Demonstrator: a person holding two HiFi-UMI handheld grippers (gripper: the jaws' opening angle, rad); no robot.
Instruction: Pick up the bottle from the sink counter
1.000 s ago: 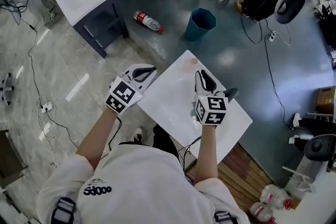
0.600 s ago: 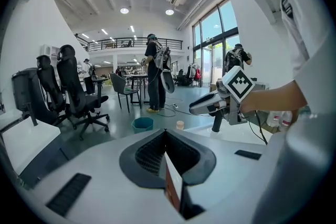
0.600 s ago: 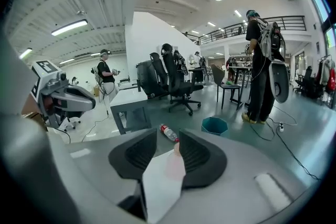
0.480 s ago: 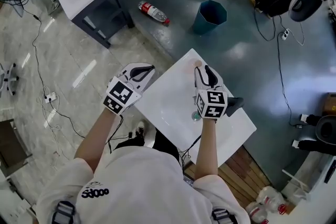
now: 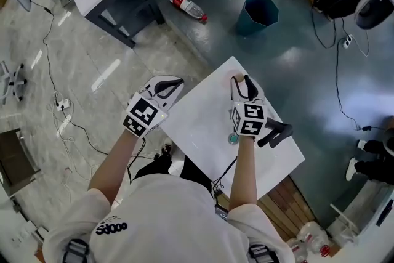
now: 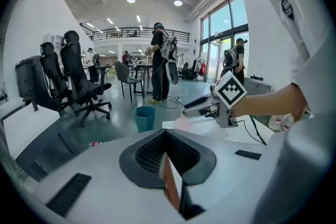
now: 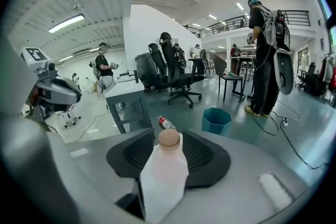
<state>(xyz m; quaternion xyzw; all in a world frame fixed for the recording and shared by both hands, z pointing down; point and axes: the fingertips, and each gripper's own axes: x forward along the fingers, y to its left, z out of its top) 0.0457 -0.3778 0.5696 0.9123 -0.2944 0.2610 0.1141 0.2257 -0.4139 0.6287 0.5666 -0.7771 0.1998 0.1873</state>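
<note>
**Reach step: right gripper (image 5: 242, 82) spread around the bottle (image 7: 164, 178)**
Its 2 jaws have just been opening. The bottle stands upright between them on the counter (image 5: 203, 114), ungripped, I judge. Next I close squarely on its body, then lift. Off to its left, my left gripper (image 6: 167, 152) is pressed together, empty.

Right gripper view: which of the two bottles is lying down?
The red-labelled bottle on the floor beside the teal bin; the pink bottle stands upright on the white counter.

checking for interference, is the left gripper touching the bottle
Apart. The head view shows the left gripper off the edge of the counter, bare top between it and the bottle.
</note>
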